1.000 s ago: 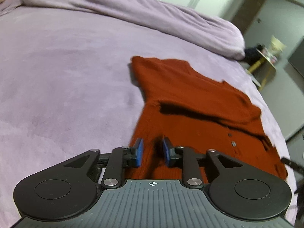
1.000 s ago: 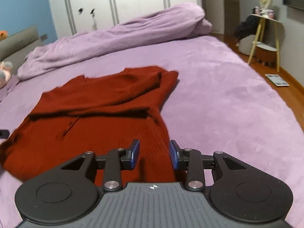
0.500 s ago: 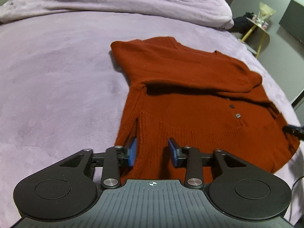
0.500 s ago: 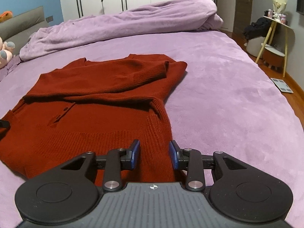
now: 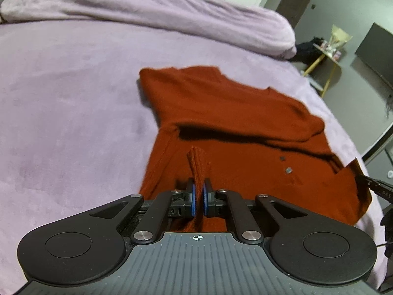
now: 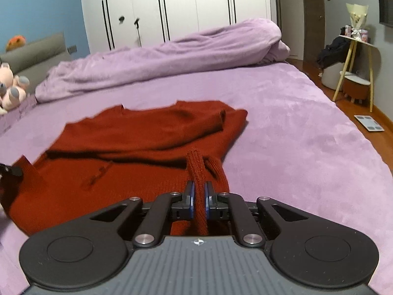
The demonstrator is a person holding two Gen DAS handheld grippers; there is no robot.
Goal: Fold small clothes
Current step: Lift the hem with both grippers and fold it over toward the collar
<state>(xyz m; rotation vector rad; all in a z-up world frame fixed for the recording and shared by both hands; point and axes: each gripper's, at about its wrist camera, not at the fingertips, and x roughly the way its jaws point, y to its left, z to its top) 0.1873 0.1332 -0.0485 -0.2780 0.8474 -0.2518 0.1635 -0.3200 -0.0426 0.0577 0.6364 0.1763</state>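
A rust-red knitted sweater [image 5: 233, 113] lies flat on the purple bed, sleeves folded across its chest; it also shows in the right wrist view [image 6: 137, 142]. My left gripper [image 5: 198, 194] is shut on the sweater's ribbed bottom hem at its left corner, with a pinched ridge of knit standing up between the blue pads. My right gripper [image 6: 199, 195] is shut on the hem at the right corner, a fold of knit held the same way. The right gripper's tip shows at the far right of the left wrist view [image 5: 375, 186].
The purple bed cover [image 6: 282, 127] spreads all round the sweater. A bunched purple duvet [image 6: 159, 56] lies along the far side. A side table with yellow legs [image 6: 353, 56] and wooden floor are to the right, plush toys [image 6: 9, 86] to the left.
Both grippers were open over the bottom hem; now both have closed on it, each pinching up a fold of knit. The hem corners are slightly lifted.
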